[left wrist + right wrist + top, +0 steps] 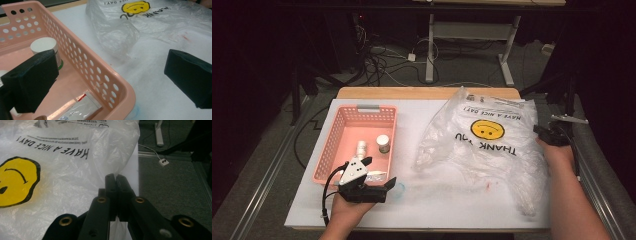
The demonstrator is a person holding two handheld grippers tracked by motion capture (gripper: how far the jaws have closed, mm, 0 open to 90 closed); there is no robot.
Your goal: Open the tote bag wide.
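A clear plastic bag (484, 135) with a yellow smiley and "THANK YOU" print lies crumpled on the right half of the white table. My right gripper (546, 133) is at the bag's right edge. Its jaws (116, 178) are pressed together with the bag's film (62, 170) drawn up to their tips. My left gripper (379, 171) stands open at the near right corner of a pink perforated basket (332, 145). One jaw is inside the basket (100, 75) and the other is over the table. Nothing is between the pads.
In the basket stand a small white-capped jar (44, 45) and a white bottle (361, 148). A foil sachet (81, 109) lies flat at its near end. The table's right edge (135, 170) drops to grey floor. Cables and a desk frame lie beyond the far edge.
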